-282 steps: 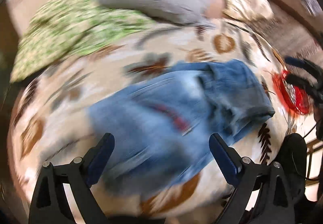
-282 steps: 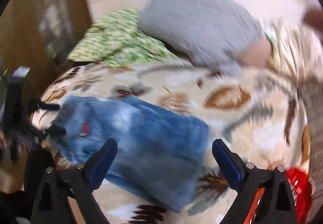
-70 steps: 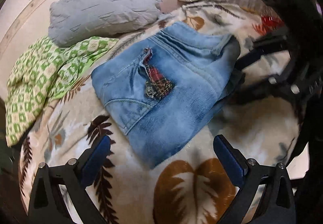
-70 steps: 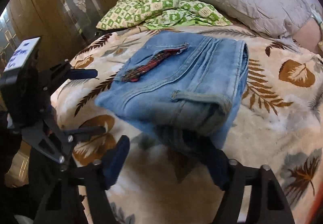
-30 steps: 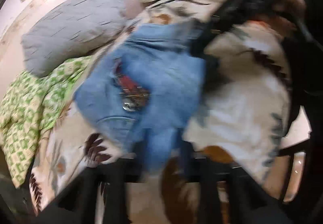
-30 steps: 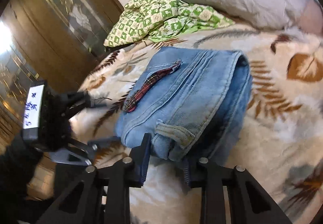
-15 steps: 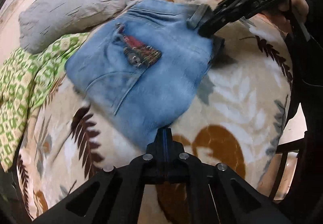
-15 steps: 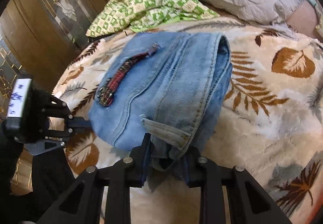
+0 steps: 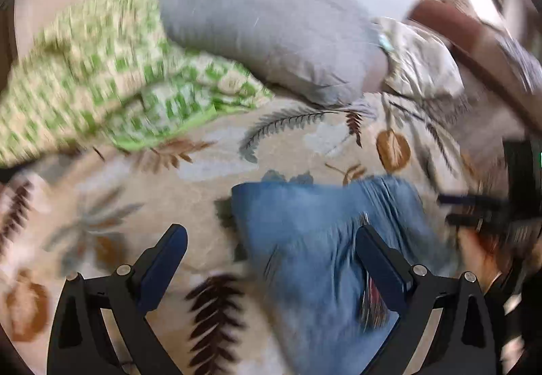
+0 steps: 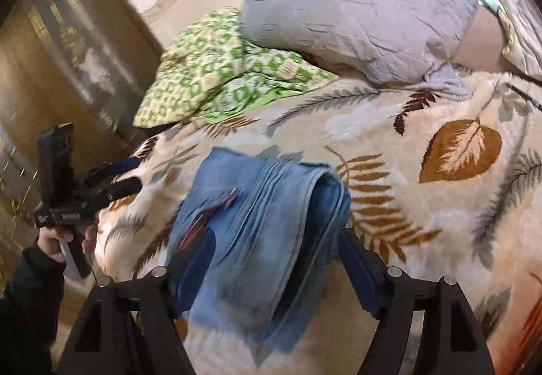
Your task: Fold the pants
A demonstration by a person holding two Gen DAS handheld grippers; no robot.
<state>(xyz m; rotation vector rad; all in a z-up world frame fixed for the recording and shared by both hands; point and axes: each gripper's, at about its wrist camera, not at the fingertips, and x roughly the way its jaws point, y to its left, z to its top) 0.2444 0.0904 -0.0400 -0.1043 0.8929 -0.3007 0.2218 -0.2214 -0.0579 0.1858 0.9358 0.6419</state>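
Note:
The folded blue jeans (image 10: 271, 205) lie on the leaf-print blanket (image 10: 423, 222), a red patch on top. My right gripper (image 10: 276, 260) hovers over their near end. Its jaws are opening and the folded bundle sits loosely between the fingers, not pinched. In the blurred left wrist view the jeans (image 9: 321, 233) lie lower right. My left gripper (image 9: 271, 243) is opening wide above their left edge and the blanket, holding nothing. Each view shows the other tool: the left gripper (image 10: 133, 173) in a person's hand (image 10: 57, 239), the right gripper (image 9: 471, 210) at the far right.
A grey pillow (image 10: 355, 9) and a green checked cloth (image 10: 220, 77) lie at the head of the bed. A cream pillow (image 9: 423, 63) sits beside them. A wooden door with glass (image 10: 61, 46) stands off the bed's left side.
The right jaws spread and let go of the jeans' edge. The left gripper went from shut to wide open, rolled, and swung so the jeans now sit lower right in its view.

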